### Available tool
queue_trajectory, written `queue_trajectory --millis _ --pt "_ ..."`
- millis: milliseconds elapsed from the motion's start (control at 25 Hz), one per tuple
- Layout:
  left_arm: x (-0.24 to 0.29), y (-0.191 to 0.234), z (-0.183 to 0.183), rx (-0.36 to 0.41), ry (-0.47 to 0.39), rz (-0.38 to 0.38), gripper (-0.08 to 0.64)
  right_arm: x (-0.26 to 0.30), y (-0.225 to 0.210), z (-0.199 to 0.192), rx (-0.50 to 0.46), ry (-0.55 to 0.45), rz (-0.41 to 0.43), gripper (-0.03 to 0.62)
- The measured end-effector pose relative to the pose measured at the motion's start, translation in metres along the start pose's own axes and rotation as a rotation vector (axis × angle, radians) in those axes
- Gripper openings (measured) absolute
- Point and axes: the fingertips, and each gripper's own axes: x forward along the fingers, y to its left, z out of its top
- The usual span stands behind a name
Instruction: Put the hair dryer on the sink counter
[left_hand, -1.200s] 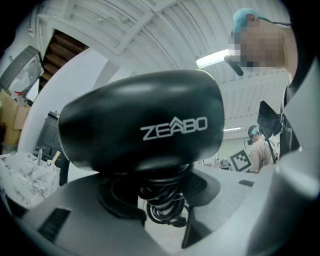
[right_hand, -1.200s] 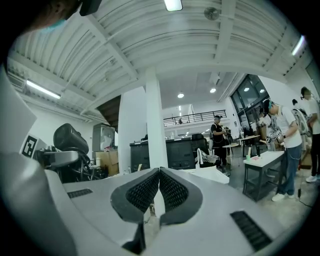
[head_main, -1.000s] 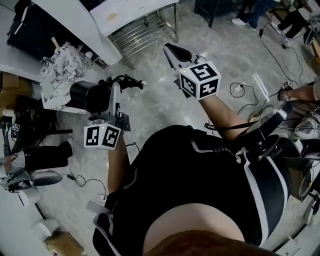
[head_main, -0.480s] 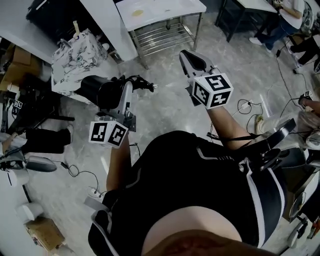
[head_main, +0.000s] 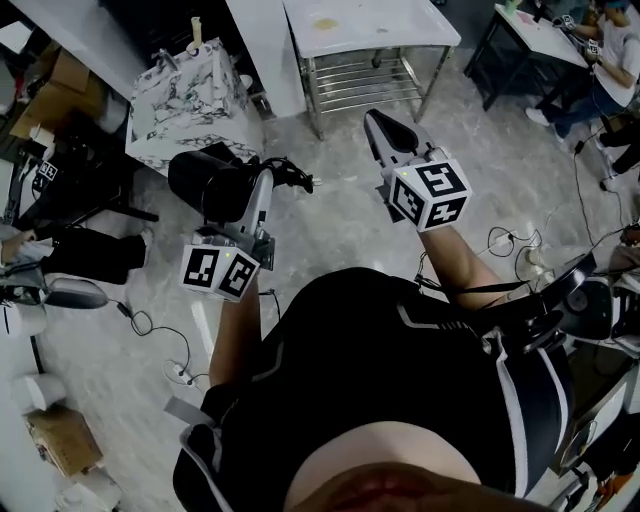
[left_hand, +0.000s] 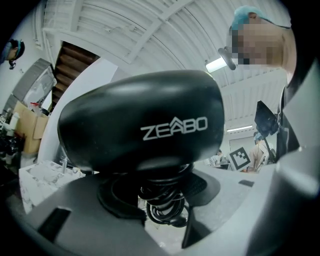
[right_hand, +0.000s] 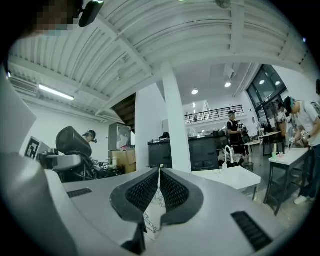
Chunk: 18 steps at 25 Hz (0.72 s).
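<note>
Left gripper has its jaws set wide around the lower part of the hair dryer, where the black cord is coiled, and carries it above the floor at left of centre in the head view. The dryer's barrel lies crosswise to the gripper, its long axis running left to right. What I take to be the sink counter, a marbled unit, sits just up and left of the dryer, so the loaded gripper is the nearer one. Right gripper is at upper centre, jaws pressed together and empty. Count: one hair dryer, one marbled counter, two grippers.
</note>
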Motion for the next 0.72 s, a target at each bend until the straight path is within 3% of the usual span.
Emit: queue_trajectory --millis 280,720 --pt "-0.030 0.047 0.007 0.012 -0.001 0.049 0.213 0.042 0.046 -0.008 -0.009 0.008 0.058 0.026" --pt "-0.052 0.084 0.016 0.008 -0.020 0.094 0.213 0.082 0.092 -0.010 -0.036 0.014 0.146 0.026"
